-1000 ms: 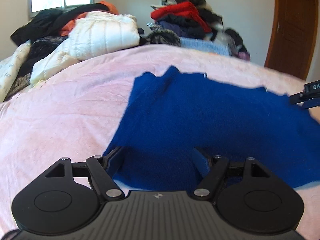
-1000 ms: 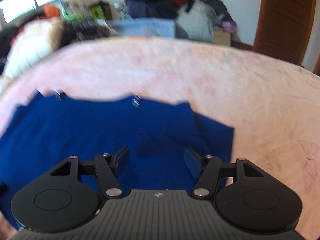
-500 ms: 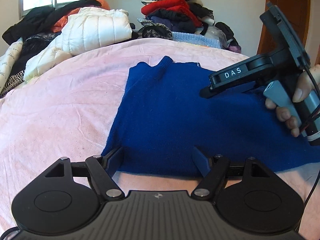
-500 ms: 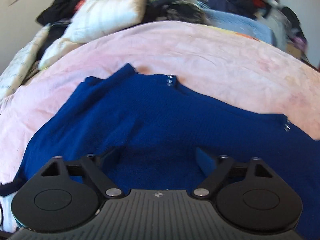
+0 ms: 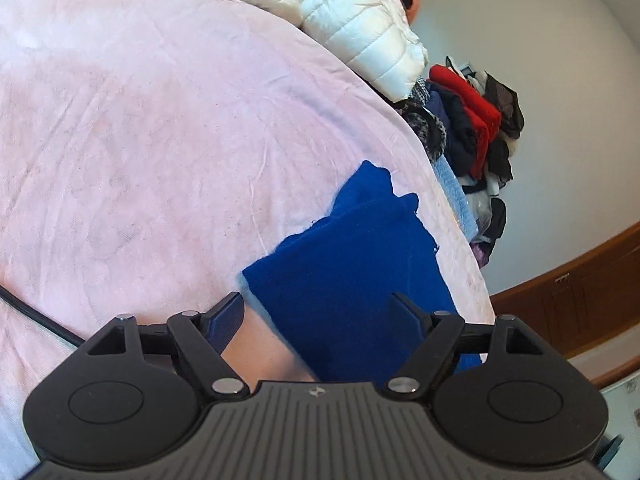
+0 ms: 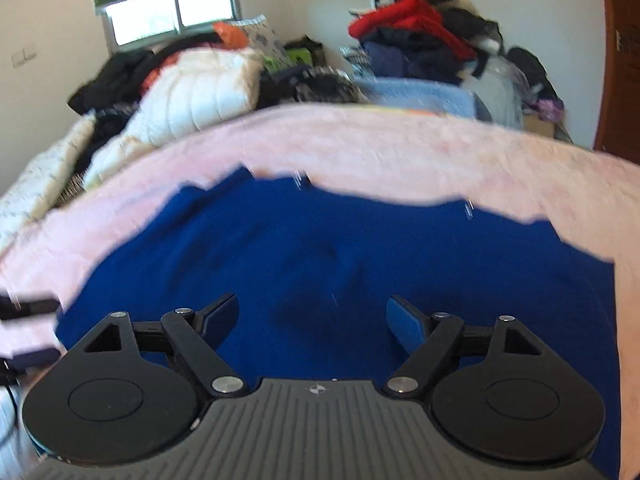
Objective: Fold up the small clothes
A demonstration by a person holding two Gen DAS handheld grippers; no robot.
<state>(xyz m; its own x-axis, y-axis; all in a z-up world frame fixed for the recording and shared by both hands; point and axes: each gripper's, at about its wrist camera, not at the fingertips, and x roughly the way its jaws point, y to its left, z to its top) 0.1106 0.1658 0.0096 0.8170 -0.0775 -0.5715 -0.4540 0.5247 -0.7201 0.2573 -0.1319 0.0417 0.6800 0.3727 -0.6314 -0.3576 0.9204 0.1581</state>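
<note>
A dark blue knit garment (image 6: 340,264) lies spread flat on the pink blanket (image 6: 400,152), with small buttons along its far edge. My right gripper (image 6: 314,314) hovers low over its near part. Its jaws are closing but still stand wide, and the pads pinch no cloth. In the left wrist view the picture is rolled sideways. The garment (image 5: 352,280) runs away from my left gripper (image 5: 318,312), and its near left corner lies between the fingers. The left jaws are opening, and the pads do not press on the cloth.
A white puffer jacket (image 5: 360,28) and dark clothes lie at the bed's far side. Behind the bed stands a heap of red and black clothing (image 6: 420,36). A wooden door (image 6: 620,60) is at the right. A black cable (image 5: 36,316) crosses the blanket.
The left view has rolled hard, so the bed now tilts, and the right gripper and hand have left it. The right view has swung, and the blue garment now fills its middle.
</note>
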